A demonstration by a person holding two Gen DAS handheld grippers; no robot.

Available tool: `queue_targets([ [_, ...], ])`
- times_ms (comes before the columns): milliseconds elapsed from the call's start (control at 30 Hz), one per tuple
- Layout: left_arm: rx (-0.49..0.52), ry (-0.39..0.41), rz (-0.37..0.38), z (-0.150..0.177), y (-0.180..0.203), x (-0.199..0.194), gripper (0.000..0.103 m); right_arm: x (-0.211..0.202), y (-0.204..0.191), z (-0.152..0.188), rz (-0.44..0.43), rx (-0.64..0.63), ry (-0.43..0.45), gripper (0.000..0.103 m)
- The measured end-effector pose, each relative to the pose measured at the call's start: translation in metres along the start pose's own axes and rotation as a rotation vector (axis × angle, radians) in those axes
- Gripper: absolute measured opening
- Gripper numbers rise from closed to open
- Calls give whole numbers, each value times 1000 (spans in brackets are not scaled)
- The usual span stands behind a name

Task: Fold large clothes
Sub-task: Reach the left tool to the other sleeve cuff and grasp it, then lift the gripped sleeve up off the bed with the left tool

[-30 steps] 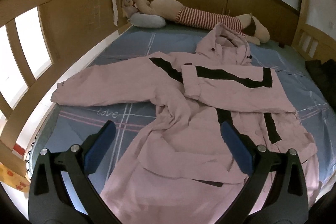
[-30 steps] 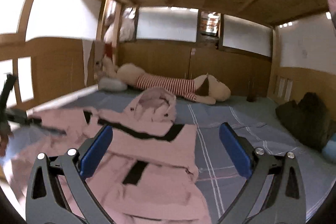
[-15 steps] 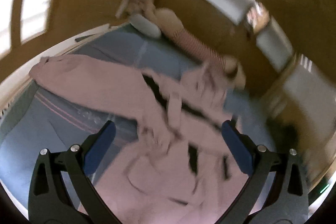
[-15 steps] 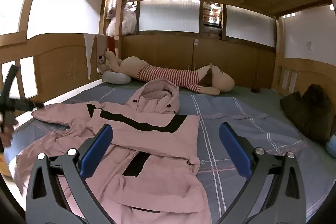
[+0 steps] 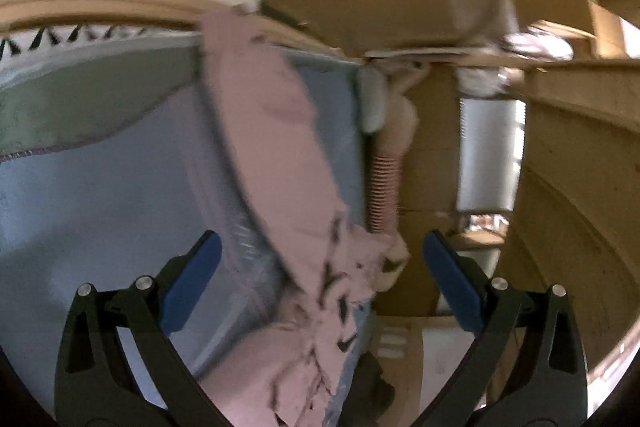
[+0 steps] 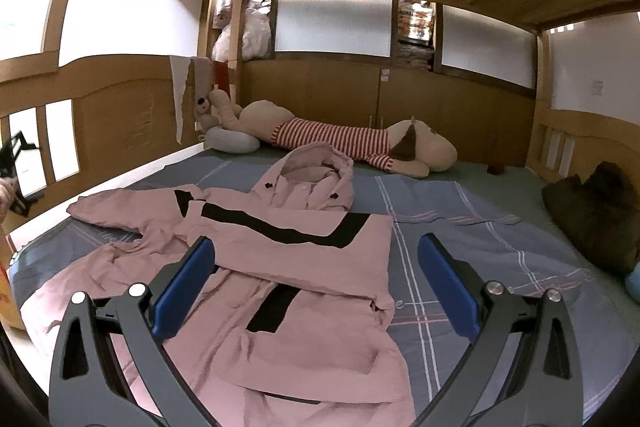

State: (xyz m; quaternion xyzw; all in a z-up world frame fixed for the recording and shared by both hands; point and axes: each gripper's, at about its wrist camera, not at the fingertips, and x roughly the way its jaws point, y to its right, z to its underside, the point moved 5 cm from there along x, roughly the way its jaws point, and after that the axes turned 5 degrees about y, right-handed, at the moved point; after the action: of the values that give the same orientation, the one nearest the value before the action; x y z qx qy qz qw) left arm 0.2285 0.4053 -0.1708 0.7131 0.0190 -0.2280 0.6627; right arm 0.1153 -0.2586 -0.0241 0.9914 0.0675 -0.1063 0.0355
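Note:
A large pink hooded coat (image 6: 280, 267) with black stripes lies spread on the bed, its right half folded across the front and one sleeve stretched out to the left. My right gripper (image 6: 316, 275) hovers open above the coat's lower half, holding nothing. The left wrist view is rolled sideways and blurred; the coat's sleeve (image 5: 272, 155) runs up the frame there. My left gripper (image 5: 320, 279) is open and empty, off the bed's left side. In the right wrist view it shows small at the far left edge (image 6: 12, 163), held by a hand.
A blue plaid sheet (image 6: 460, 227) covers the bed inside wooden rails (image 6: 120, 115). A long plush dog in a striped shirt (image 6: 340, 139) and a grey pillow (image 6: 232, 143) lie at the far end. A dark garment (image 6: 596, 211) is heaped at the right.
The left gripper has swung away from the coat and rolled sideways toward the bed's left edge, its view blurring. The right gripper has steadied and tipped slightly down over the coat.

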Motion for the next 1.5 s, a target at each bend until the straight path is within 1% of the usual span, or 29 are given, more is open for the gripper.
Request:
queue_targets([
  [133,-84,-27,-62,-8,-38,28,101,3,-8,0,-14,-11,-3,102],
  [233,-112,-23,-93,-14,-56,42,101,5,-14,0,-21,-21,-8,102],
  [267,-114,-15,-94,-18,-59,43,100,6,-15,1,-22,-23,-10,102],
  [367,-76,19,-50,-25,-50,46,100,8,-16,2,-23,-32,-18,102],
  [400,-65,18,-42,-27,-47,49,100,8,-17,3,-23,-34,-21,102],
  [467,-44,21,-56,-31,-48,57,100,9,-17,4,-19,-36,-26,102],
  [533,-16,45,-45,-36,-43,61,100,10,-16,6,-15,-39,-33,102],
  [600,-6,53,-40,-40,-42,66,100,12,-16,7,-14,-40,-40,102],
  [767,59,80,-74,-51,-31,89,100,19,-18,13,-11,-47,-59,102],
  [967,86,122,-79,-72,-23,106,100,29,-22,20,-8,-63,-84,102],
  [1233,170,167,-104,-89,-9,130,100,42,-24,29,1,-71,-117,102],
  [1300,193,175,-127,-94,-8,136,93,44,-25,30,1,-72,-123,102],
  [1333,203,177,-140,-95,-9,139,76,46,-26,30,-1,-73,-125,102],
  [1367,198,180,-160,-97,-15,142,44,48,-27,31,-2,-74,-128,102],
  [1400,164,180,-166,-100,-26,144,27,49,-27,32,-2,-75,-131,102],
  [1433,117,183,-140,-101,-38,143,14,51,-29,33,-4,-79,-139,102],
  [1467,91,206,-83,-103,-44,139,9,53,-30,34,-5,-83,-143,102],
  [1500,97,213,-65,-104,-44,137,8,53,-30,35,-6,-86,-145,102],
])
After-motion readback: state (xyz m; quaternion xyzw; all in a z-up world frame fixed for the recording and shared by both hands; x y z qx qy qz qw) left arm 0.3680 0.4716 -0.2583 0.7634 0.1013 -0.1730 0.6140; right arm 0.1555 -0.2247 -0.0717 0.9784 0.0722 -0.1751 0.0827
